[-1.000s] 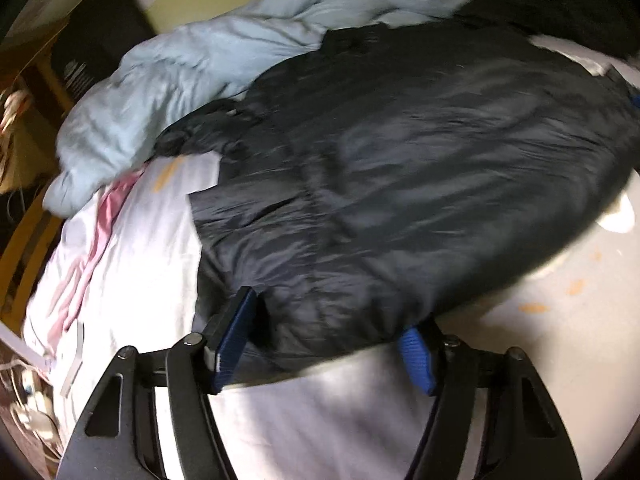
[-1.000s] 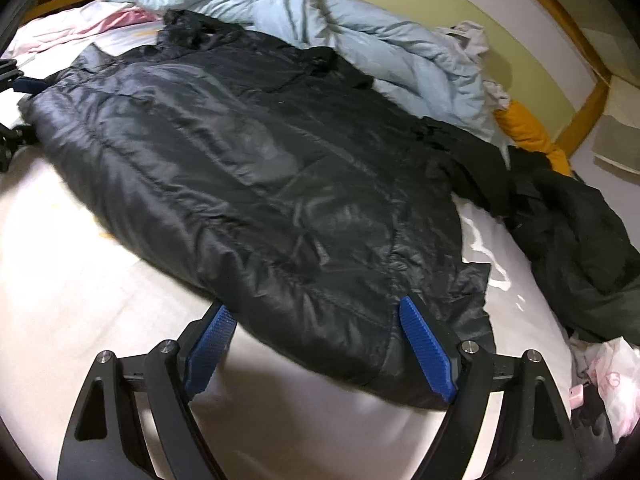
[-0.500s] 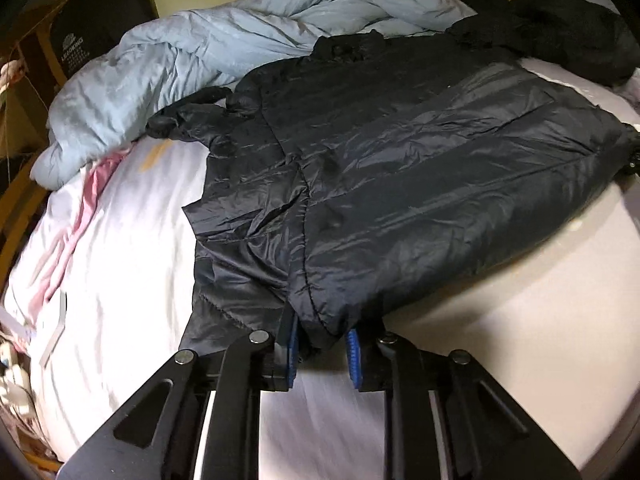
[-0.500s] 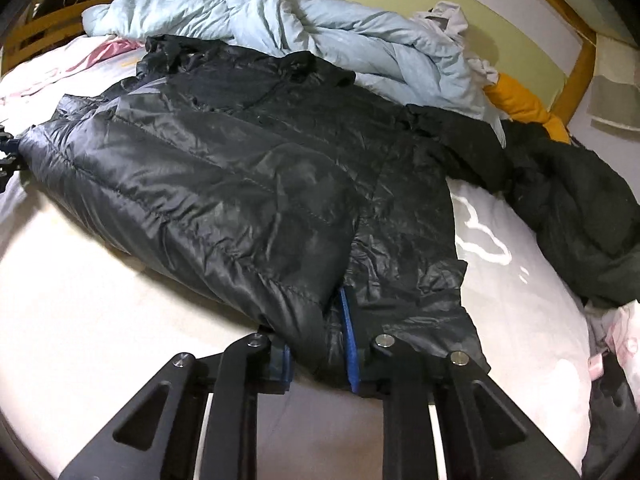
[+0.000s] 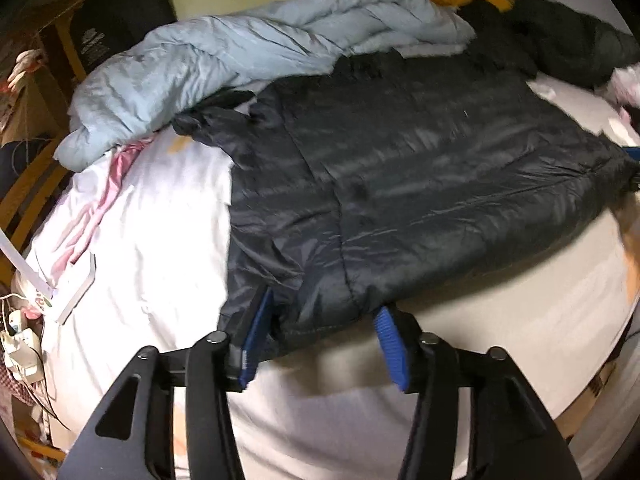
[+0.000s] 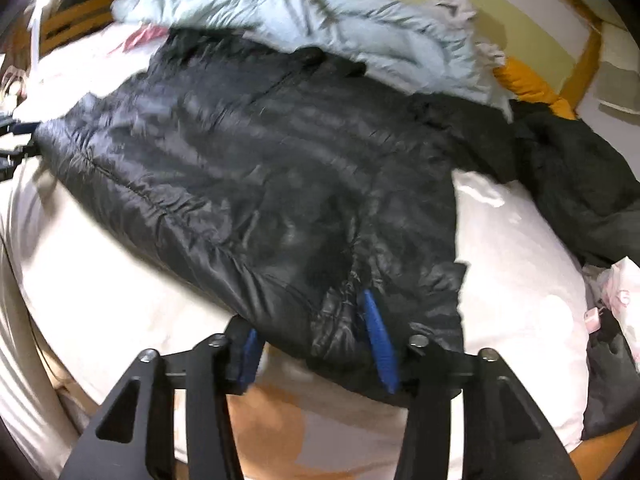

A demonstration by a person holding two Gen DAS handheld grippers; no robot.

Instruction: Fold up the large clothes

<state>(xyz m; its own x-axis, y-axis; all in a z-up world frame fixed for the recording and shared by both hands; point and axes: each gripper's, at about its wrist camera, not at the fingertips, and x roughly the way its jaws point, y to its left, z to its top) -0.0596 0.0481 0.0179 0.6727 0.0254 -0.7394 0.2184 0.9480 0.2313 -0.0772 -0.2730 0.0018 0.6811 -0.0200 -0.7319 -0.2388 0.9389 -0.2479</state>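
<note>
A black puffer jacket lies spread flat on the white bed sheet, collar toward the far side. My left gripper straddles the near hem at one corner. Its jaws are opening, with the hem loose between the blue pads. In the right wrist view the same jacket fills the middle. My right gripper stands over the other hem corner, jaws opening too, with fabric bunched between the pads but not pinched.
A light blue duvet is heaped behind the jacket. Dark clothes and an orange item lie at the far right. A pink cloth and cables sit by the wooden bed frame on the left.
Both grippers closed on the jacket's near hem, drew back and up with it, and have now spread their jaws again. The hem lies loose between the pads.
</note>
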